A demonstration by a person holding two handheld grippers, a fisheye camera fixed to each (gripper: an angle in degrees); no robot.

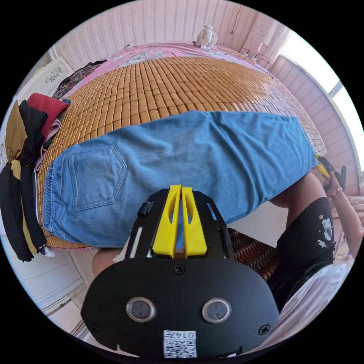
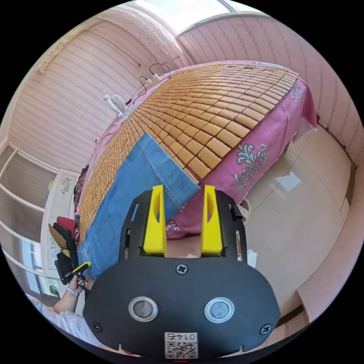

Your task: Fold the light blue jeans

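The light blue jeans (image 1: 182,151) lie folded lengthwise across the bamboo mat (image 1: 170,83), back pocket up and waistband towards the clothes pile. Their near edge hangs over the bed's side. My left gripper (image 1: 180,188) has its yellow jaws closed on that near edge around the thigh, with blue cloth showing in the thin gap between them. In the right gripper view the jeans (image 2: 125,189) run away from the camera. My right gripper (image 2: 182,186) stands open at the hem, whose corner lies between the jaws. The left gripper (image 2: 80,267) is held in a hand at the waist end.
A pile of red, black and mustard clothes (image 1: 30,129) sits beside the waistband. A small white fan (image 1: 206,37) stands at the bed's far side. The pink sheet (image 2: 246,163) drapes to the tiled floor (image 2: 303,227). The person's leg (image 1: 299,193) is by the bed.
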